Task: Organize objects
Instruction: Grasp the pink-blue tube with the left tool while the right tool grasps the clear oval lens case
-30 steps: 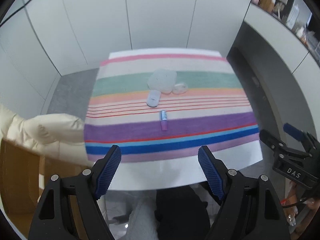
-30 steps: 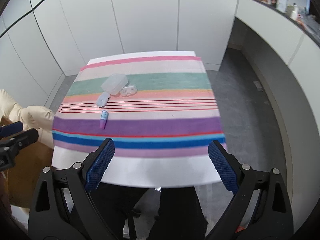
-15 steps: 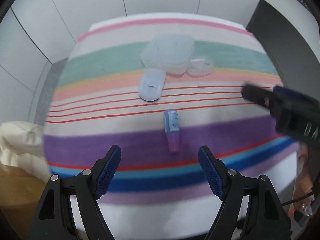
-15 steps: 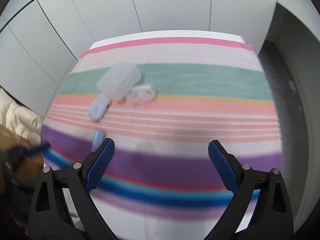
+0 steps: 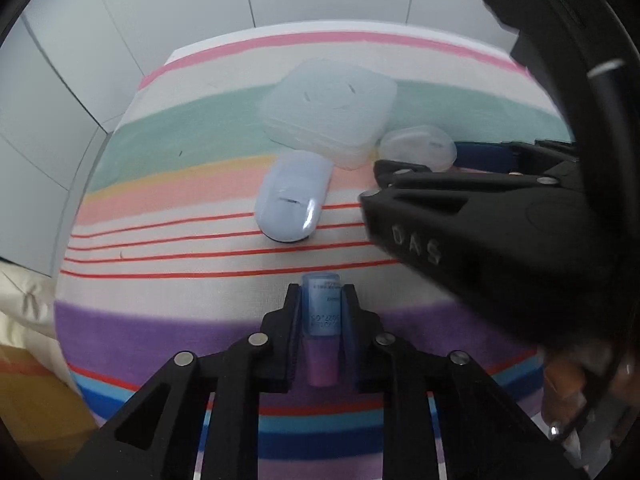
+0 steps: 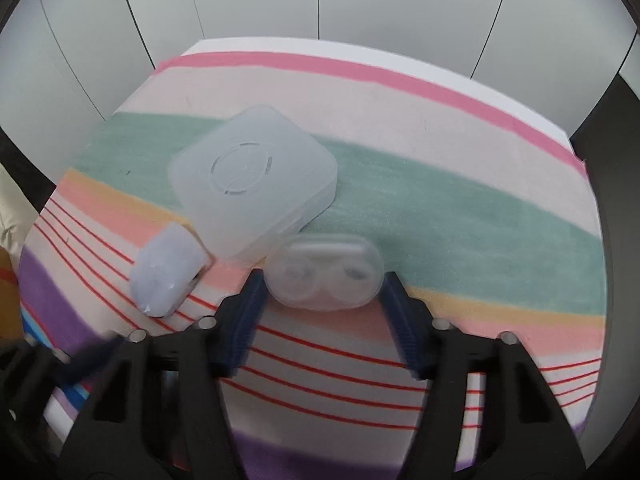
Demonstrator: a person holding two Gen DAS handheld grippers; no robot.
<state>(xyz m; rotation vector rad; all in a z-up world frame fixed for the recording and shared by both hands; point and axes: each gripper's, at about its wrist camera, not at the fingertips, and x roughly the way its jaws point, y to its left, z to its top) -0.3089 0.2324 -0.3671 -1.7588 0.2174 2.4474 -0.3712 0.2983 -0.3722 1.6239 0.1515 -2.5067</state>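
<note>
My left gripper (image 5: 320, 300) is shut on a small blue tube with a purple cap (image 5: 321, 320) that lies on the striped cloth (image 5: 180, 152). My right gripper (image 6: 322, 296) stands open around a clear contact lens case (image 6: 324, 273), one finger on each side; it also shows in the left wrist view (image 5: 418, 148). A frosted square box (image 6: 252, 176) lies just behind the case, also in the left wrist view (image 5: 330, 106). A pale blue oval case (image 6: 168, 274) lies to the left, also in the left wrist view (image 5: 294, 200).
The striped cloth covers a white table (image 6: 320, 46) set against white wall panels. A cream padded jacket (image 5: 24, 300) lies off the table's left edge. The right gripper's black body (image 5: 500, 232) fills the right of the left wrist view.
Both grippers moved forward and down to the table. The left one closed on the blue tube. The right one came around the contact lens case and narrowed.
</note>
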